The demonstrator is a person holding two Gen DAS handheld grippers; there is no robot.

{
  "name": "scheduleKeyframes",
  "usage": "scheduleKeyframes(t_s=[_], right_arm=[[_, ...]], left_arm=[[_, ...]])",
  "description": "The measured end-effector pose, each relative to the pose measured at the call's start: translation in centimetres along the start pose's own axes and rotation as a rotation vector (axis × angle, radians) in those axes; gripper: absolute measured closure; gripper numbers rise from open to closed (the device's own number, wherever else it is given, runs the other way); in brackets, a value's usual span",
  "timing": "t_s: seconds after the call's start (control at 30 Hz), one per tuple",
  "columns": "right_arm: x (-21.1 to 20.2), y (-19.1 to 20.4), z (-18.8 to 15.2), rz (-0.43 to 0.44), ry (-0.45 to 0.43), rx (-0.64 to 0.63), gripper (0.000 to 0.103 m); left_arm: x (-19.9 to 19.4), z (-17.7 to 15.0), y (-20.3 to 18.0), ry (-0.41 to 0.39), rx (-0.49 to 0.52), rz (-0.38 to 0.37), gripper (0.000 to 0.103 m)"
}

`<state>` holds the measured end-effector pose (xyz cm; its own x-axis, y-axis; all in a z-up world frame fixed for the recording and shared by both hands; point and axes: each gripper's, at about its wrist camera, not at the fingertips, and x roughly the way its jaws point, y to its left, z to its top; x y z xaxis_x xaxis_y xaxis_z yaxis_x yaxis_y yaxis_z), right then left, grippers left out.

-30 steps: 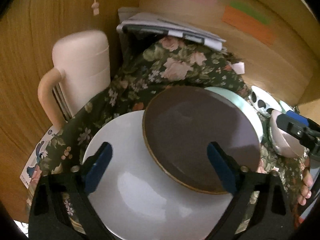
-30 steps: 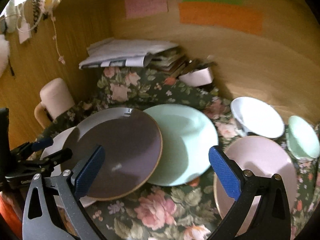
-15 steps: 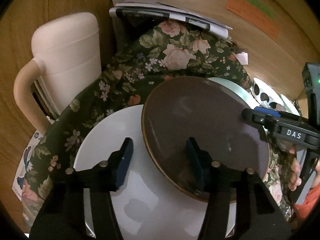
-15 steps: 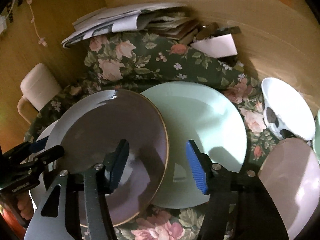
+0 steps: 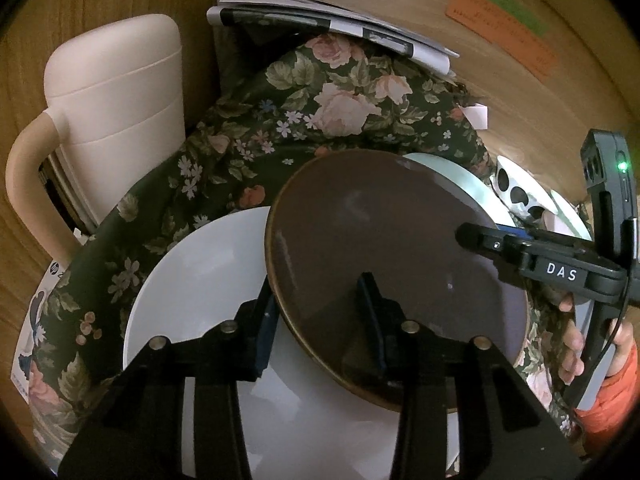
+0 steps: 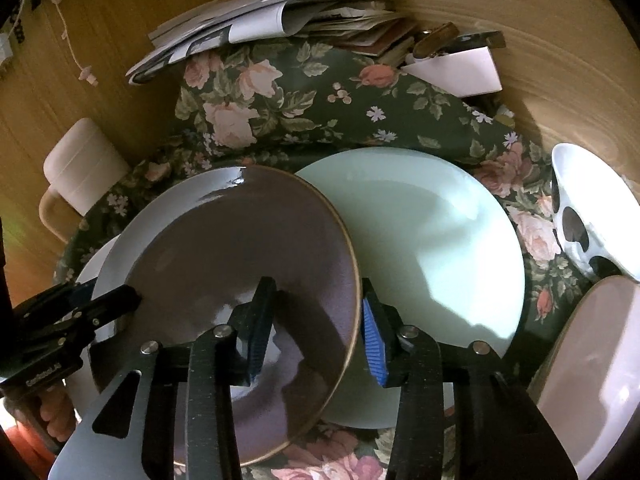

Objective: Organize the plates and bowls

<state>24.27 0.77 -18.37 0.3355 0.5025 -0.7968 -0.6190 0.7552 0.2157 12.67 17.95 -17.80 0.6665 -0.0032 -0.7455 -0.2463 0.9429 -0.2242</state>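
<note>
Left wrist view: the left gripper (image 5: 318,322) pinches the near-left rim of the brown plate (image 5: 384,264), which overlaps the white plate (image 5: 200,280) on the floral cloth (image 5: 280,128). From the right wrist, the right gripper (image 6: 316,322) straddles that plate's right rim — whether it bites cannot be told — with the mint plate (image 6: 432,240) just behind. Farther left stands a cream jug (image 5: 116,112).

Both grippers' fingers (image 5: 370,316) (image 6: 372,328) narrowed, gripping.

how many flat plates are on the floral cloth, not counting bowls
4: a white plate at far left, a brown plate overlapping it, a mint plate right of that, a pink plate at far right. More may be hidden underneath.
</note>
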Motion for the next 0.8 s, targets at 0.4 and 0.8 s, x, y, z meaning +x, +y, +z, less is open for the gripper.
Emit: scheduleKeyframes(t_s=[0.4,0.8], right_arm=[[-1.5,-0.2,-0.4,0.0,-0.017,-0.004,0.066],[-5.7,-0.4,-1.9,0.003,-0.087,0.013,0.066]], left_arm=[[-0.4,0.1,-0.4,-0.04,0.028,-0.002,0.064],[-3.0,0.1,-1.7,-0.092,0.047,-0.02,0.064]])
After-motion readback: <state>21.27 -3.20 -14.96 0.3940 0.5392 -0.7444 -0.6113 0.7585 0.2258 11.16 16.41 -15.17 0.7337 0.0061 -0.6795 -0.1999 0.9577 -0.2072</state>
